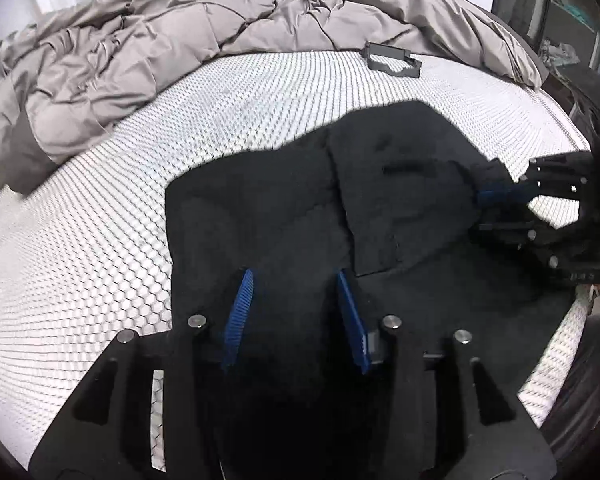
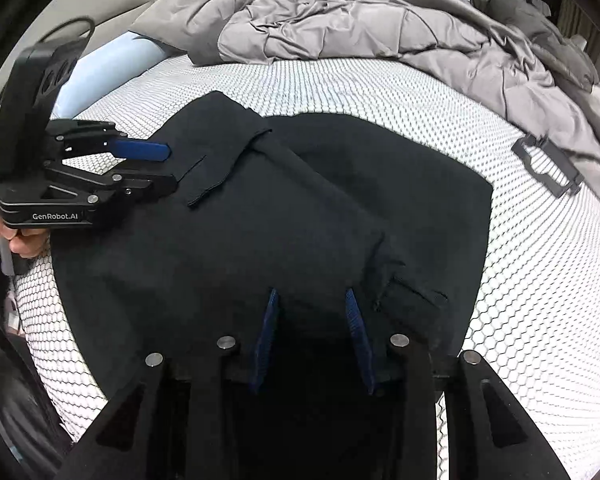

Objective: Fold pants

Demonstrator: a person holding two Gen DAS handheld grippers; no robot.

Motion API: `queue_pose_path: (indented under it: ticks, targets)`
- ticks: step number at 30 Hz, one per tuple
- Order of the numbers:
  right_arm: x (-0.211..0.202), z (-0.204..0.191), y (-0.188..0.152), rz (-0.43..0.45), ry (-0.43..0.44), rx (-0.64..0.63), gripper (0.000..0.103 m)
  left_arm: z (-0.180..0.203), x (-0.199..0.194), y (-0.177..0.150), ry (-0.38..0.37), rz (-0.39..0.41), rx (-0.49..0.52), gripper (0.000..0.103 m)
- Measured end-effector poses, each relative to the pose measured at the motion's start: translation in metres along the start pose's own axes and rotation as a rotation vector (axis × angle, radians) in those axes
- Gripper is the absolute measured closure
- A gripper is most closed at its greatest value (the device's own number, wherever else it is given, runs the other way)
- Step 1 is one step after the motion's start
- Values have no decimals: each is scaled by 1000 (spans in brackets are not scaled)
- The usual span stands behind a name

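Across the bed's mattress [image 2: 532, 280], black pants [image 2: 260, 220] are lying partly folded. Left gripper [image 2: 156, 168] at nine o'clock and right gripper [image 2: 312, 300] are hovering, jaws open, gripping nothing. Snagging the loose top flap is probably risking undoing the fold.

Black pants [image 1: 284, 216] are seen on a white honeycomb-patterned mattress [image 1: 100, 216]; a grey comforter [image 1: 180, 32] is bunched at twelve o'clock.

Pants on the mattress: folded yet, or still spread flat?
Partly folded. The black pants have one layer doubled over another, its edge and a pocket slit showing on top. Not a compact stack yet.
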State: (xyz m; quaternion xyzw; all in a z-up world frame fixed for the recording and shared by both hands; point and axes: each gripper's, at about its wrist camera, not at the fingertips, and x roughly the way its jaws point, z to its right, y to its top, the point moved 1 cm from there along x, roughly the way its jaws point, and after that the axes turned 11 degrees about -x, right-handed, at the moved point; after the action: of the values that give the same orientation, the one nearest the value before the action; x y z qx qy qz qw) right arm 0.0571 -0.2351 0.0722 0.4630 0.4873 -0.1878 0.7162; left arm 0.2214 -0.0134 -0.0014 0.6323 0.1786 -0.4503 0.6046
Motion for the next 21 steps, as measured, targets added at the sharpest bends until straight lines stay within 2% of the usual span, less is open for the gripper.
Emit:
queue_pose_path:
  ticks: [3, 4, 7, 9, 11, 13, 15, 17, 19, 20, 21]
  targets:
    - [-13, -4, 15, 70, 38, 44, 66, 3, -18, 23, -49, 103, -57, 62]
    - [-13, -4, 20, 84, 36, 51, 66, 2, -14, 31, -45, 101, -86, 62]
    - [7, -2, 46, 91, 35, 81, 66, -9, 20, 44, -31, 29, -185, 62]
    - [31, -4, 52, 38, 48, 81, 66, -15, 47, 43, 4, -31, -215, 62]
    - [53, -8, 47, -35, 5, 52, 67, -14, 50, 41, -1, -26, -200, 59]
    - [49, -2, 42, -36, -16, 37, 66, -14, 44, 41, 5, -16, -174, 56]
    - [38, 8, 30, -53, -88, 22, 67, -17, 42, 36, 7, -13, -186, 52]
    - [31, 17, 13, -7, -37, 16, 67, -15, 35, 30, 25, -7, -181, 51]
    - [24, 17, 4, 33, -26, -2, 66, -8, 21, 27, 112, 20, -144, 54]
    - [19, 15, 3, 43, -34, 1, 66, -5, 10, 25, 124, 34, -141, 56]
    - [10, 13, 4, 57, -37, 15, 66, -1, -5, 23, 98, 54, -142, 56]
